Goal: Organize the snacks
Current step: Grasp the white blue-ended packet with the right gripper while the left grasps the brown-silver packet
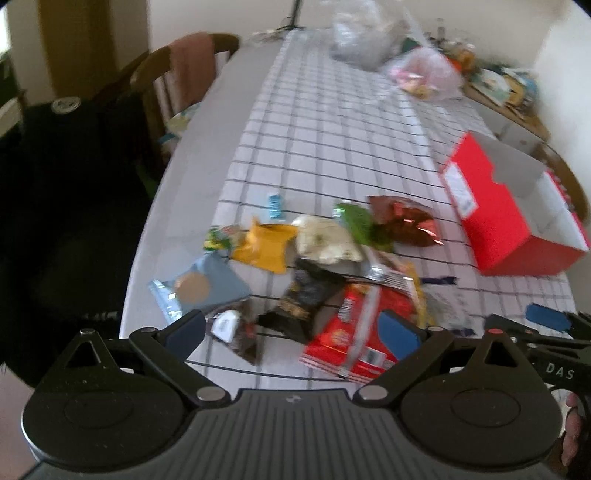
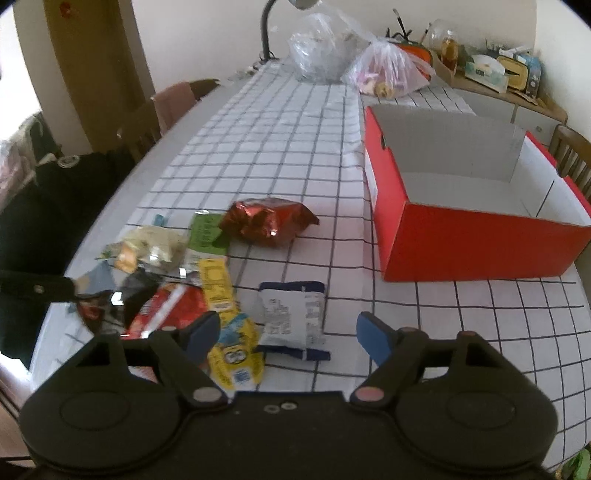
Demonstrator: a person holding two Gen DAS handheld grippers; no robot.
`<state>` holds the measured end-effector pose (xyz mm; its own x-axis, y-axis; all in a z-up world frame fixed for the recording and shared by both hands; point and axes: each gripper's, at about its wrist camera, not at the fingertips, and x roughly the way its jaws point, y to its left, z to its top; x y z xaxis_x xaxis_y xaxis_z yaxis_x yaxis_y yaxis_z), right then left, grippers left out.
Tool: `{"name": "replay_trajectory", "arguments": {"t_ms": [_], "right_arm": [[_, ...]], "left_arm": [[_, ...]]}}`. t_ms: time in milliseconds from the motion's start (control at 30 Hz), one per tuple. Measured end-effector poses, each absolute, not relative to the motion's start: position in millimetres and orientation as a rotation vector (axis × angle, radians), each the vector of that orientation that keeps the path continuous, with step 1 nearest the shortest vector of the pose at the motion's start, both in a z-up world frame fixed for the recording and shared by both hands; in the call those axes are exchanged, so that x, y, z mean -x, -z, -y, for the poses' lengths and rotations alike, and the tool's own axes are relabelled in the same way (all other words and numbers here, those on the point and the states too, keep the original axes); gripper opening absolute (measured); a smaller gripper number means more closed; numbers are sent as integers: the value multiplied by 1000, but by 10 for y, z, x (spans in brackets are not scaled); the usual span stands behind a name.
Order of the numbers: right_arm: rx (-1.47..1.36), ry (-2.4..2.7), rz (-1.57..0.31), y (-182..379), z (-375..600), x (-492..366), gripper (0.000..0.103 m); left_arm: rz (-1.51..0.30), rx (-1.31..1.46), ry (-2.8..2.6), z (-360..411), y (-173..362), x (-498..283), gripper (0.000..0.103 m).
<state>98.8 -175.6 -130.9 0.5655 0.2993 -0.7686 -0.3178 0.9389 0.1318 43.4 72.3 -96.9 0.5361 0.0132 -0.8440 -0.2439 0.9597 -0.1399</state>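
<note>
Several snack packets lie heaped on the checked tablecloth (image 1: 332, 122). My left gripper (image 1: 291, 330) hangs open above a black packet (image 1: 306, 295) and a red packet (image 1: 351, 332), touching neither. My right gripper (image 2: 288, 334) is open over a white packet with blue ends (image 2: 291, 317) and a yellow packet (image 2: 232, 347); its pads do not press on them. A shiny red-brown bag (image 2: 267, 221) lies further back. The open red box (image 2: 476, 243), white and bare inside, stands to the right. The right gripper's blue fingertip (image 1: 546, 317) shows in the left wrist view.
Two plastic bags (image 2: 321, 48) and a lamp stem (image 2: 266, 29) stand at the table's far end. Chairs (image 1: 184, 81) line the left side, one draped with dark cloth (image 1: 62, 206). A cluttered shelf (image 2: 498, 74) sits at the back right, another chair (image 2: 570, 155) behind the box.
</note>
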Motion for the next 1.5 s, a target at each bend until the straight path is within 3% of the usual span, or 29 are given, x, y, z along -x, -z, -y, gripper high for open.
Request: {"name": "replay_trajectory", "arguments": {"t_ms": [467,667,800,1000,1267,1500], "right_arm": [[9,-332,-983,1745,1722,-1395,69],[23,-361,-1009,1838,1626,-1463,67],[59,-369,-1032,1913,1555,-1466,62],[83,-381,-1018,1915,1530,-1421,50],[66,-383,-1005,1895,1574,-1375,47],[53,-365,-995,1868,1607,-1322,45]], "left_arm": [[-1109,332,-300,-1121,1446,-608,93],[-1159,380,-308,-1162,1605,-713,72],[-1165,390,-300,-1170,1650,-717,71],[-1183,397,-299,-1179,1708,-740,58],[-1182,435,-301,-1235,1726,-761,43],[-1171,460,-303,-1282,1728,-728,39]]}}
